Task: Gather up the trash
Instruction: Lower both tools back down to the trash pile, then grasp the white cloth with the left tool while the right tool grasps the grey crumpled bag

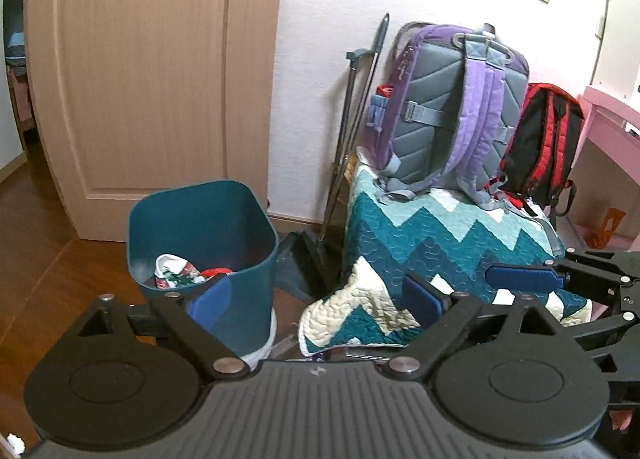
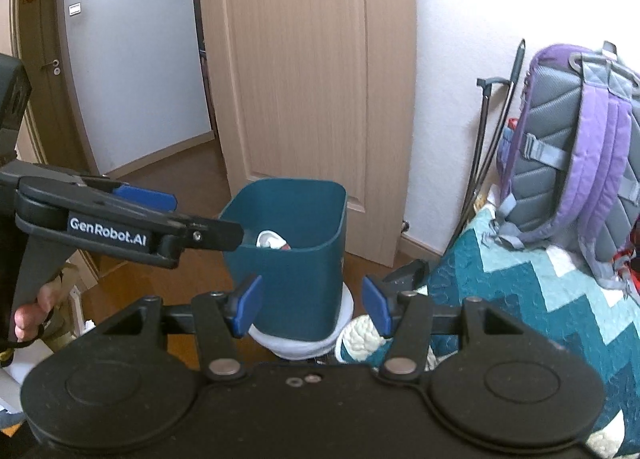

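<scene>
A dark teal trash bin (image 1: 208, 243) stands on the wood floor in front of a door; it also shows in the right wrist view (image 2: 288, 255). Crumpled white, red and green trash (image 1: 180, 273) lies inside it, and shows in the right wrist view too (image 2: 272, 239). My left gripper (image 1: 316, 297) is open and empty, low and close in front of the bin. My right gripper (image 2: 314, 305) is open and empty, facing the bin's near wall. The left gripper's side (image 2: 132, 223) shows at the left of the right wrist view; the right gripper (image 1: 560, 283) shows at the right of the left wrist view.
A teal zigzag quilt (image 1: 440, 251) covers a low surface to the right of the bin, with a purple backpack (image 1: 452, 115) and a red-and-black backpack (image 1: 544, 147) on it. A dustpan (image 1: 300, 267) and long handles lean on the wall. The wooden door (image 2: 316, 79) is behind the bin, with an open hallway to its left.
</scene>
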Available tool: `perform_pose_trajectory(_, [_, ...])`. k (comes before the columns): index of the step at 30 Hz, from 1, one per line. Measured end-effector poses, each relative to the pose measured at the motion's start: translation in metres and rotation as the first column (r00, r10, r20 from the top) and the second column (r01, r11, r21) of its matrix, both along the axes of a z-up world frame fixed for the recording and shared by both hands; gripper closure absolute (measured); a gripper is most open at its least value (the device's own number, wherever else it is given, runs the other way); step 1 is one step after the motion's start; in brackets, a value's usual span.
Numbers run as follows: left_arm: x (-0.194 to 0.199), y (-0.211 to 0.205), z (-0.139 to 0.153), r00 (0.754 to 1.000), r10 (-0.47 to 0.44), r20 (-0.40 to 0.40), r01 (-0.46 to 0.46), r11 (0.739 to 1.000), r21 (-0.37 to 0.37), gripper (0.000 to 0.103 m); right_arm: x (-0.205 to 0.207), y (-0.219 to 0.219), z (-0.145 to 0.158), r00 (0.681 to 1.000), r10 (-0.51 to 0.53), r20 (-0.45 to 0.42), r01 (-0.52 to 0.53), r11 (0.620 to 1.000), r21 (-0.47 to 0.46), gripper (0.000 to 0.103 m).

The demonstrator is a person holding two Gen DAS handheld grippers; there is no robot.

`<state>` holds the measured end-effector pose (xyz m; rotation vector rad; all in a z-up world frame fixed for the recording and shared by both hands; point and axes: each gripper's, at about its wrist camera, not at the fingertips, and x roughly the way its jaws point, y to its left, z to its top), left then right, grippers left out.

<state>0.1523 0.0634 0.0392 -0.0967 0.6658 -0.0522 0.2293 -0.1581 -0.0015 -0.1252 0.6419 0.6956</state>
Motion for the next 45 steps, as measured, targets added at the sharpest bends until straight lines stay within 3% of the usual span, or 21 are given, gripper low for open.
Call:
perform_pose_trajectory(3, [0.001, -0.006, -0.012, 1.0, 0.001, -0.003, -0.001, 1.0, -0.009, 0.003, 0.001, -0.011, -0.013, 1.0, -0.013, -0.022, 0.013, 1.0, 0.003, 0.049])
perform_pose_trajectory(7, [0.008, -0.012, -0.037, 0.999, 0.012, -0.034, -0.013, 0.999, -0.034, 0.002, 0.01, -0.025, -0.04, 0.996, -0.042, -0.072, 0.042, 0.999, -0.001, 0.049])
perform_pose_trajectory(12, [0.03, -0.019, -0.088, 0.988, 0.023, -0.156, -0.028, 0.999, -0.035, 0.002, 0.027, -0.037, -0.092, 0.985, -0.08, -0.154, 0.075, 0.996, -0.04, 0.049])
perform_pose_trajectory(18, [0.066, -0.028, -0.162, 0.945, 0.061, -0.322, -0.062, 0.998, 0.008, 0.002, 0.048, -0.04, -0.159, 0.966, -0.08, -0.247, 0.055, 0.993, -0.104, 0.049])
perform_pose_trajectory(24, [0.095, -0.025, -0.243, 0.863, 0.096, -0.495, -0.125, 0.992, -0.025, 0.002, 0.076, -0.036, -0.229, 0.931, -0.087, -0.355, 0.031, 0.987, -0.159, 0.049])
perform_pose_trajectory(32, [0.135, -0.013, -0.352, 0.689, 0.193, -0.699, -0.273, 0.962, -0.003, 0.002, 0.107, -0.013, -0.317, 0.893, -0.048, -0.448, -0.065, 0.97, -0.233, 0.049])
perform_pose_trajectory(36, [0.15, -0.005, -0.399, 0.616, 0.227, -0.754, -0.307, 0.951, 0.036, 0.002, 0.12, 0.002, -0.361, 0.876, -0.009, -0.482, -0.133, 0.956, -0.26, 0.049])
perform_pose_trajectory(40, [0.165, 0.003, -0.442, 0.565, 0.236, -0.791, -0.337, 0.941, 0.039, 0.002, 0.129, 0.017, -0.399, 0.855, 0.036, -0.517, -0.204, 0.94, -0.272, 0.049])
perform_pose_trajectory(45, [0.181, 0.002, -0.489, 0.529, 0.22, -0.82, -0.333, 0.942, 0.038, 0.003, 0.138, 0.031, -0.443, 0.834, 0.052, -0.55, -0.243, 0.928, -0.282, 0.049])
